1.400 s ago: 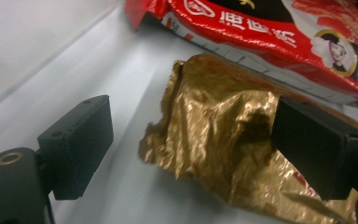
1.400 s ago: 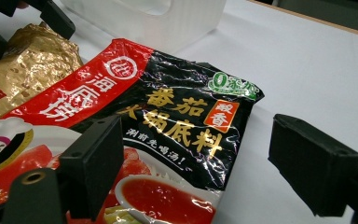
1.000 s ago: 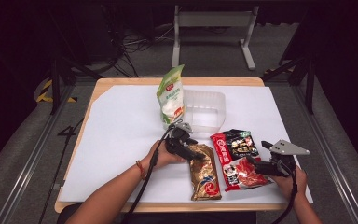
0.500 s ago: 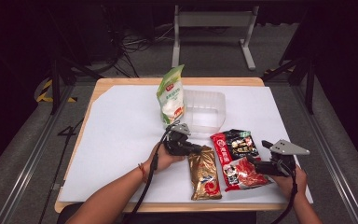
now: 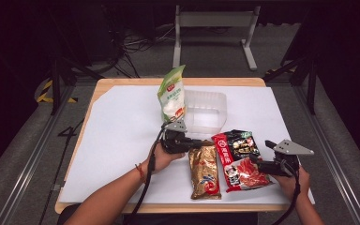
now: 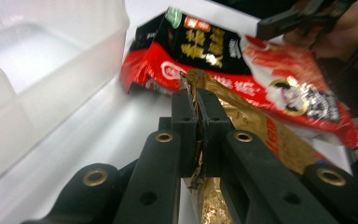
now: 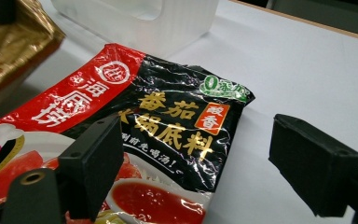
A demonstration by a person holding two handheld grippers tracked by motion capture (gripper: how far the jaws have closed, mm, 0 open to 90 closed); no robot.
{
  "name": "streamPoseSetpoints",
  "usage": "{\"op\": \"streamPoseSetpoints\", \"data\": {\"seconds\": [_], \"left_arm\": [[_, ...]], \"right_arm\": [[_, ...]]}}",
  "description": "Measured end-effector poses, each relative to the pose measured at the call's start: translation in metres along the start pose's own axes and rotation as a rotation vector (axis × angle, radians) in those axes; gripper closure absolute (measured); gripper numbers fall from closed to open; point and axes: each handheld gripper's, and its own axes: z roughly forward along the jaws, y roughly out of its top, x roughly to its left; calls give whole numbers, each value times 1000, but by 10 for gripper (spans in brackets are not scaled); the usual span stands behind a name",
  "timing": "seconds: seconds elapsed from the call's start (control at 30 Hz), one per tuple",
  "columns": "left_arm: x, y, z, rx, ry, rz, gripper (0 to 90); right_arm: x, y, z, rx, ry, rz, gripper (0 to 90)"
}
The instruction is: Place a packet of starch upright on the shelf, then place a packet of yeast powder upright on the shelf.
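White-covered surface (image 5: 122, 126), wooden edge showing at the borders. Clear plastic tub (image 5: 205, 112) sits at centre back; green-and-white pouch (image 5: 172, 96) stands upright against its left side. Red-and-black sauce packet (image 5: 238, 159) lies flat, front right of the tub; gold packet (image 5: 205, 171) lies just beside it on the left, the two touching or overlapping along one edge.

Left gripper (image 5: 183, 142) is at the gold packet's top end. The high view does not resolve the grip; the left gripper view shows the jaws pressed together on the packet's crinkled top edge (image 6: 196, 88).

Right gripper (image 5: 262, 165) rests at the sauce packet's right edge. The right gripper view shows its jaws spread wide, one over the packet's printed face (image 7: 168, 121), the other over bare surface.
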Motion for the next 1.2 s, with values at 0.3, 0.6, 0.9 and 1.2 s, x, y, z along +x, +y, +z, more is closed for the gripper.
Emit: {"op": "streamPoseSetpoints", "data": {"seconds": [0.3, 0.6, 0.9, 1.2], "left_arm": [[-11, 13, -32, -111, 22, 22, 877], [-17, 22, -57, -194, 44, 29, 878], [-24, 30, -79, -280, 53, 30, 879], [-17, 32, -93, -342, 91, -17, 878]], "right_arm": [[1, 1, 1, -2, 8, -1, 182], [2, -1, -1, 0, 13, 1, 180], [3, -1, -5, -4, 1, -6, 183], [2, -2, -4, -3, 0, -8, 182]]}}
